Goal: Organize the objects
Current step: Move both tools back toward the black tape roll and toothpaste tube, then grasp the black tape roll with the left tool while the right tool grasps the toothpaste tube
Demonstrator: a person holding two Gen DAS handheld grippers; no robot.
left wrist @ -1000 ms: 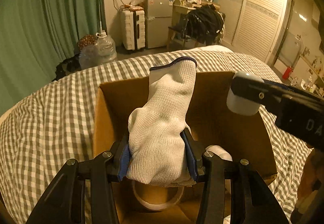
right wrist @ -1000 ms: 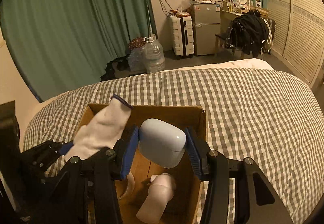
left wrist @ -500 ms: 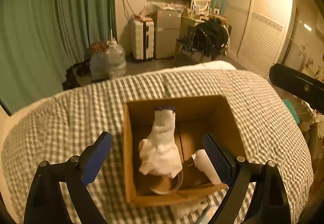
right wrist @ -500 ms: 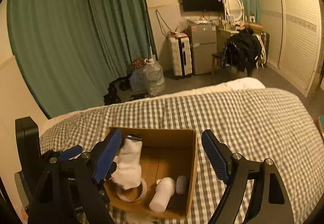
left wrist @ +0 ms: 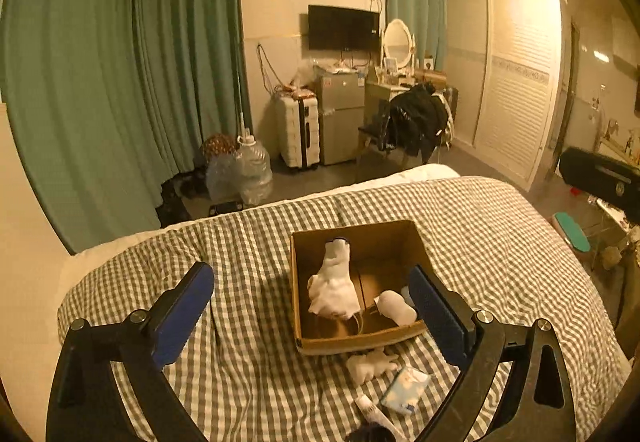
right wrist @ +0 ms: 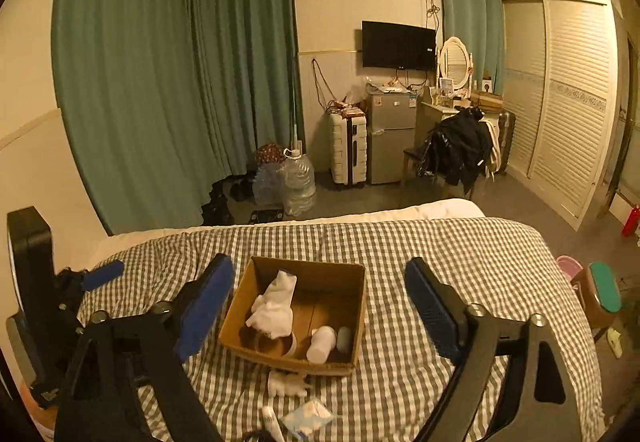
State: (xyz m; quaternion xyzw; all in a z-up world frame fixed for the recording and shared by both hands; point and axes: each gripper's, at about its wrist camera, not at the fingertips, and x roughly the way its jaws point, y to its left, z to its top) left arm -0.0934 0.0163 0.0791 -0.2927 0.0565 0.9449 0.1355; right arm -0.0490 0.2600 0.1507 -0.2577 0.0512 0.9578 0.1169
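From the left wrist camera, the left gripper (left wrist: 312, 308) hung above a bed covered in a grey-and-white checked quilt (left wrist: 248, 250), its blue-padded fingers (left wrist: 182, 312) spread far apart and widening further, with nothing grasped between them. An open brown cardboard box (left wrist: 400, 336) sat on the quilt, framed by the two fingers, and inside it a white knitted glove (left wrist: 333, 288) lay propped against the rear left part, a white plastic bottle (left wrist: 397, 307) lay on its side to the right of the glove, and a ring of tape showed partly under the glove. Just outside the near wall of the box lay a small crumpled white object (left wrist: 372, 365), a blue-and-white patterned packet (left wrist: 406, 390) and a white tube (left wrist: 374, 412). From the right wrist camera, the right gripper (right wrist: 320, 300) was likewise released, its blue pads (right wrist: 430, 308) wide apart and parting further, empty, with the same box (right wrist: 288, 360) below and between them. The glove (right wrist: 274, 306) lay in the left half, the bottle (right wrist: 321, 344) stood beside a small rounded pale case (right wrist: 344, 339) near the front right corner. The crumpled object (right wrist: 286, 384), the packet (right wrist: 308, 418) and the tube (right wrist: 271, 422) rested on the quilt (right wrist: 460, 242) in front of the box. Part of the left gripper (right wrist: 102, 274) showed at the left edge.
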